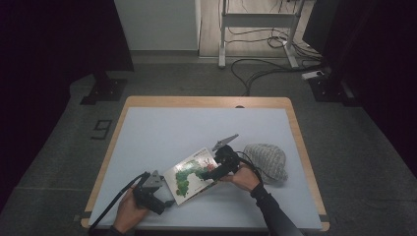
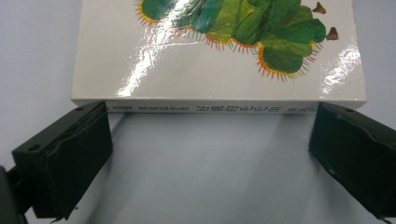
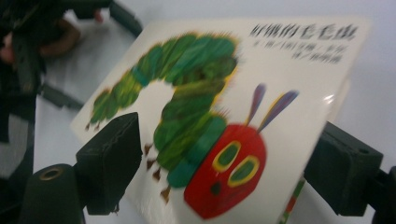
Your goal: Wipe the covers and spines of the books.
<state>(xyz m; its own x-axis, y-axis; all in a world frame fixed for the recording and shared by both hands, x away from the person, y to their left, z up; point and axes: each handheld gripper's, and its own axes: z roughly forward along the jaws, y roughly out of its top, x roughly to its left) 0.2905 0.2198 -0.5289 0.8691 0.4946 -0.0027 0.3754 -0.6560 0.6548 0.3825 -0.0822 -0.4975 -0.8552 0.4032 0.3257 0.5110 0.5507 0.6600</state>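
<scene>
From above, the picture book (image 1: 193, 175) lies on the white table mat (image 1: 162, 132), caught between the two tools. The left gripper (image 1: 164, 200) sits just off the book's near-left edge, and the right gripper (image 1: 209, 175) reaches over its far-right corner. A grey knitted hat (image 1: 268, 161) rests just behind the right hand (image 1: 244, 178), untouched. No box or tray is on the table, so nothing is being put into anything.

On to the left gripper view: the jaws stand wide apart, empty, with the book's spine (image 2: 219, 108) dead ahead, just past the fingertips (image 2: 74, 158). The glossy cover with the green caterpillar body rises beyond it. The spine seems to fit between the pads, but they haven't closed on it.

Now the right gripper view, a bit blurred: the cover (image 3: 224, 116) is tilted up towards the camera, red caterpillar face in the middle, and a sliver of coloured page peeks out beneath its lower edge. One pad (image 3: 109, 161) sits in front of the cover, the other beside its edge. These jaws look open too, and I can't tell if either one touches.

My read: the cover is being lifted to open the book. Next, the left gripper should steady the spine side while the right one swings the cover over without letting the glossy board slip.
</scene>
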